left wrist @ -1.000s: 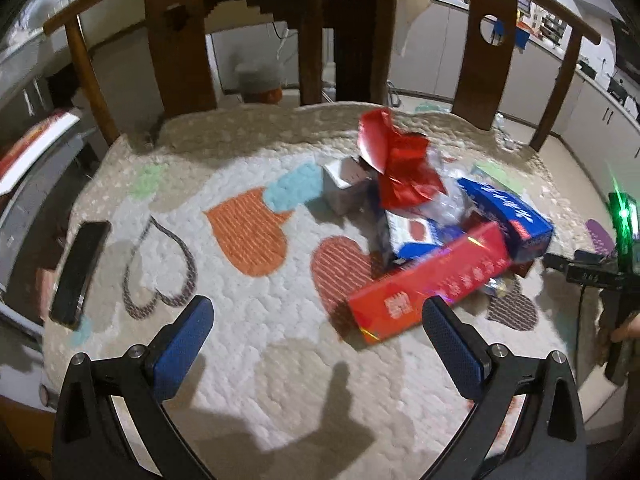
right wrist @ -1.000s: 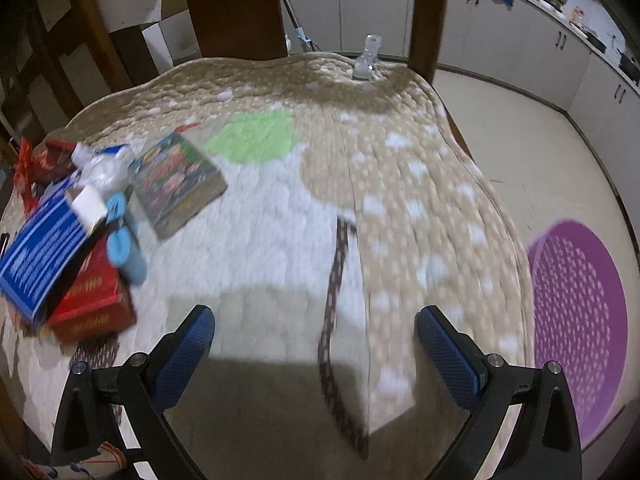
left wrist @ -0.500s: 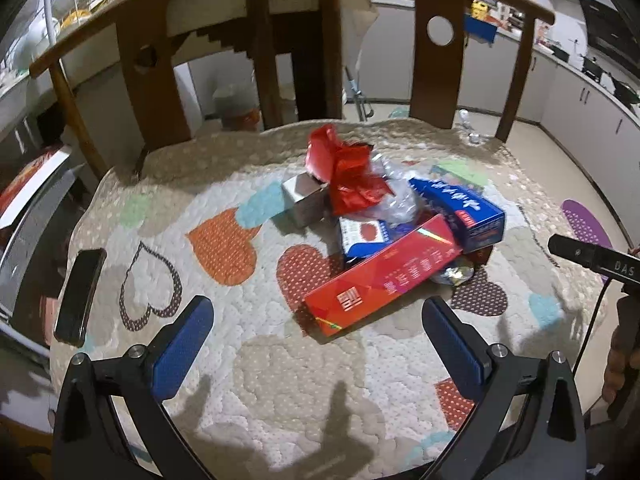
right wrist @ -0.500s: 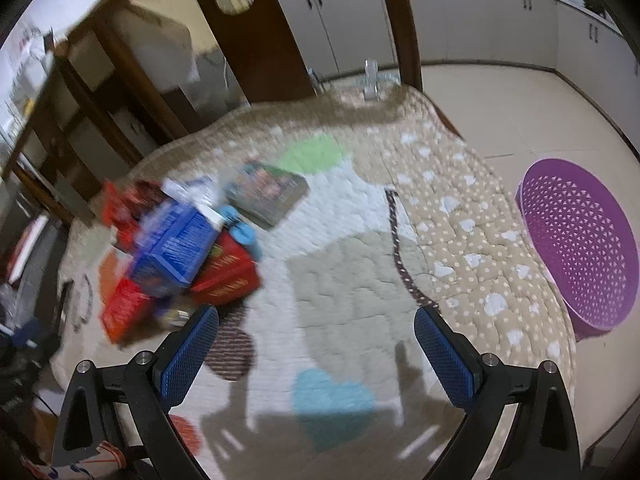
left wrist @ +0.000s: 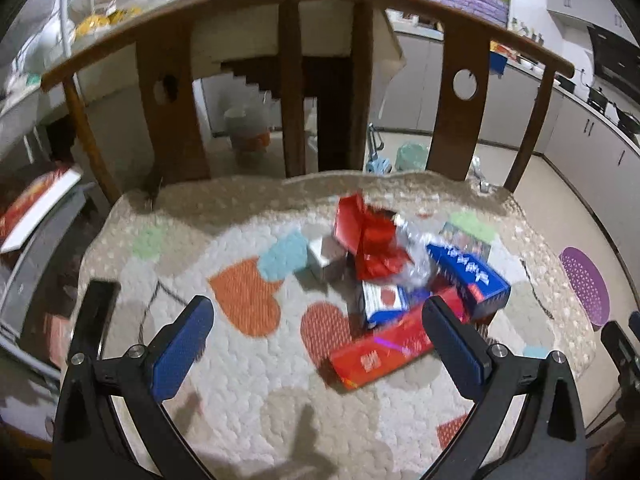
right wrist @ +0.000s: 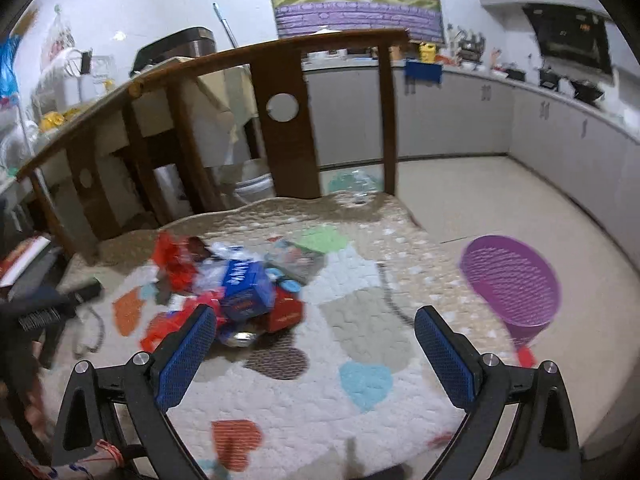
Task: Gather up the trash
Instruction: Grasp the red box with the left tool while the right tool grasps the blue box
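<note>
A quilted cushion (left wrist: 248, 364) patterned with hearts covers a wooden bench, whose slatted backrest (left wrist: 304, 80) rises at its far edge. On the floor beside the bench's right end stands a purple mesh basket (right wrist: 512, 280), well apart from the trash.

The trash lies in one heap right of the cushion's centre. A long red box (left wrist: 396, 344) forms its near edge. A blue box (left wrist: 468, 276) rests partly over the red box's far end. Crumpled red wrapping (left wrist: 372, 240) tops the heap at the back, touching clear plastic film (left wrist: 416, 256). A small grey carton (left wrist: 328, 258) sits at the heap's left side, and a blue-and-white packet (left wrist: 382, 300) lies between the red wrapping and the long red box. A flat printed packet (right wrist: 296, 258) lies just beyond the blue box.

A black handset (left wrist: 94, 328) lies near the cushion's left edge.

The left gripper (left wrist: 316, 344) hovers above the cushion's near part, its blue-padded fingers spread wide and empty. The right gripper (right wrist: 316, 356) likewise hangs over the cushion with fingers wide apart, holding nothing.
</note>
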